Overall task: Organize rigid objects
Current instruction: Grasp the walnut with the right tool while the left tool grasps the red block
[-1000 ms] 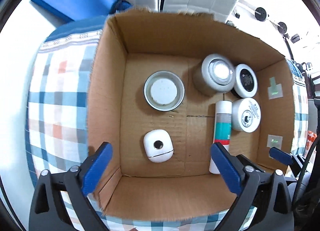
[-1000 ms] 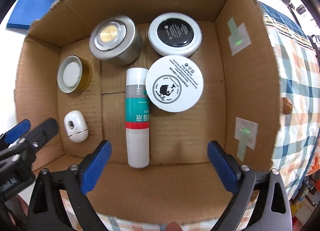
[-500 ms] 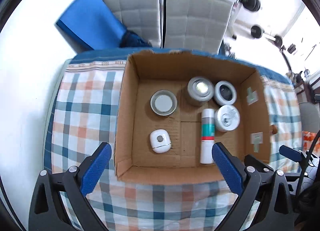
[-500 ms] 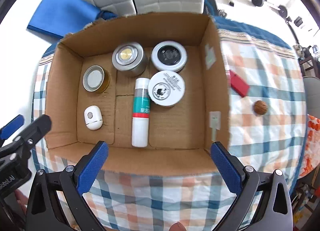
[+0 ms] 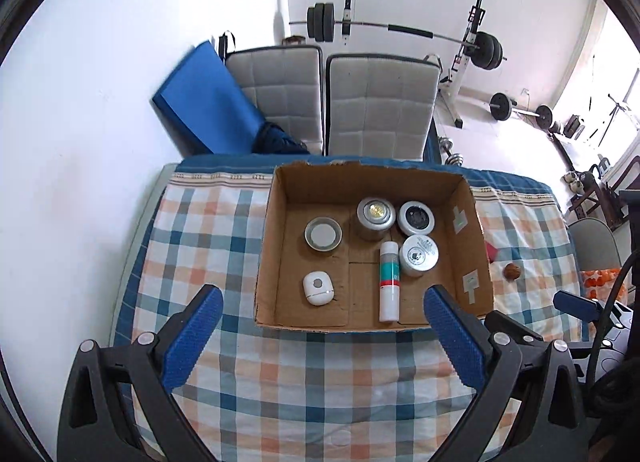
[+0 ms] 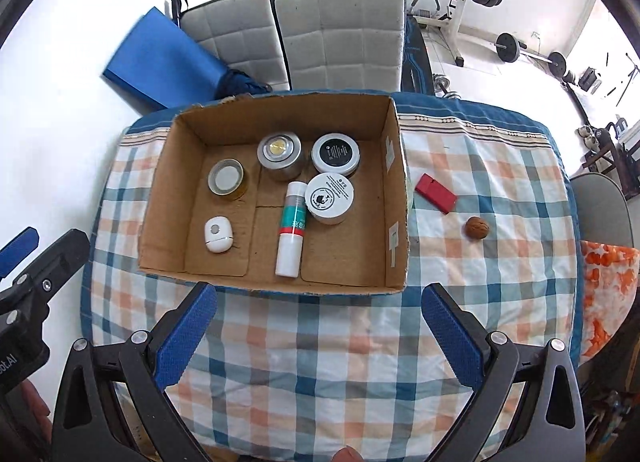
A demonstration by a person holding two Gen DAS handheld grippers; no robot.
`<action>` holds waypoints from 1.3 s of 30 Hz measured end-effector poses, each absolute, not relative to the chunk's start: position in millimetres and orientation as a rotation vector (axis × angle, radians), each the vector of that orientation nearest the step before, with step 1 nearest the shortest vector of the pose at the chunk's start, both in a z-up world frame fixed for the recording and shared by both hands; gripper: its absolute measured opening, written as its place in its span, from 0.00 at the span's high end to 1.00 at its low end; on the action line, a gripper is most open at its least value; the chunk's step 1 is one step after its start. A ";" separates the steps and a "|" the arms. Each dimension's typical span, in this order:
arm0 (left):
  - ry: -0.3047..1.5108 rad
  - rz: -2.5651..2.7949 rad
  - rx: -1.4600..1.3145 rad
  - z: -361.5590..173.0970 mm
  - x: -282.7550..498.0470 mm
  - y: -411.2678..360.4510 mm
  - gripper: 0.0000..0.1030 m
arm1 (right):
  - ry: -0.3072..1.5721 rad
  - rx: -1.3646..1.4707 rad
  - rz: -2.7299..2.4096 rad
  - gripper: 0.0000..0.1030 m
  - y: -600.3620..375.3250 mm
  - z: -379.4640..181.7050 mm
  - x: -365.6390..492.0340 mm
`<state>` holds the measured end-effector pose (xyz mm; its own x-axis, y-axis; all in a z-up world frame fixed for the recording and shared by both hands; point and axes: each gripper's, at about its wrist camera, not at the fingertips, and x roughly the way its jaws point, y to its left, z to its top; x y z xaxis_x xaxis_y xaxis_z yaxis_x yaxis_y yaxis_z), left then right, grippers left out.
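- Left gripper [image 5: 322,326] and right gripper [image 6: 318,326] are hovering over the checked tablecloth [image 6: 320,342], jaws spread wide, gripping nothing
- Cardboard box [image 6: 192,118] is sitting toward the cloth's far edge, holding the tube [image 6: 291,230] and jars
- Red box [image 6: 435,193] and walnut [image 6: 477,228] are lying outside, toward the right edge

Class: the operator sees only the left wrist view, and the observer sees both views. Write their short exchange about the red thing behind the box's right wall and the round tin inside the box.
Operator: A red object peeks past the cardboard box. What shape is it?
Observer: In the right wrist view it is a flat rectangle, lying on the checked cloth beside the box.
Operator: I see only the top of the round tin. What colour is its side?
Observer: Golden.
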<state>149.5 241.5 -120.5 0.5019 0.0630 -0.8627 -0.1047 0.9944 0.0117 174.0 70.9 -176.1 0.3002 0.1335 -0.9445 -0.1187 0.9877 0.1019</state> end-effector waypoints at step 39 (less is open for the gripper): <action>1.334 -0.022 0.049 -264.8 360.9 9.9 0.00 | 1.524 0.376 -0.090 0.07 -211.5 -318.2 323.8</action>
